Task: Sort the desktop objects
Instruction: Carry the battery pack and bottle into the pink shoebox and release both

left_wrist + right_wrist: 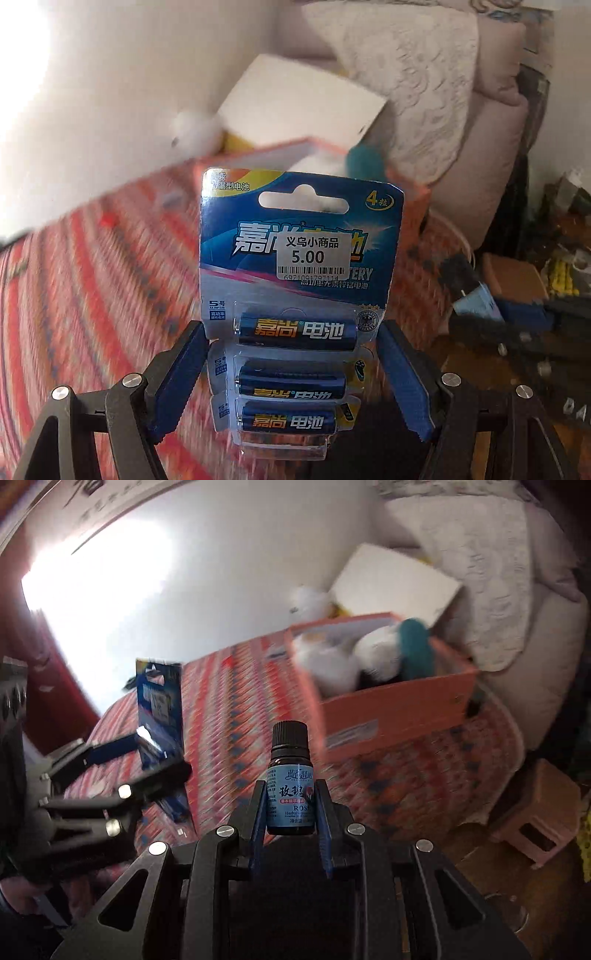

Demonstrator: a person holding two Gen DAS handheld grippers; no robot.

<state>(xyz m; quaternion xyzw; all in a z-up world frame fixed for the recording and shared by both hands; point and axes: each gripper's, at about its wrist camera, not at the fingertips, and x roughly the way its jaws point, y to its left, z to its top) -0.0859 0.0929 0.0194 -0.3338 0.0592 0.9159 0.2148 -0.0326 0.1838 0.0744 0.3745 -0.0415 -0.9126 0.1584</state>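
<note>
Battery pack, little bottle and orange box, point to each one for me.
battery pack (301, 254): left wrist view, price sticker.
bottle (290, 801): right wrist view, blue label.
orange box (399, 705): right wrist view, front wall.

Blue battery blister pack (301, 295) upright in my left grip, price sticker 5.00 on front, three cells showing, stacked crosswise. Small dark rose-oil bottle (290, 781), black cap, blue label, upright in my right. Orange box (391, 698) ahead, open, partly filled.

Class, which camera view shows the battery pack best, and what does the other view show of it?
The left wrist view: the battery pack fills the middle, its label and price sticker readable, held in the left tongs. The right wrist view shows it small, blurred and edge-on at the left.
</note>
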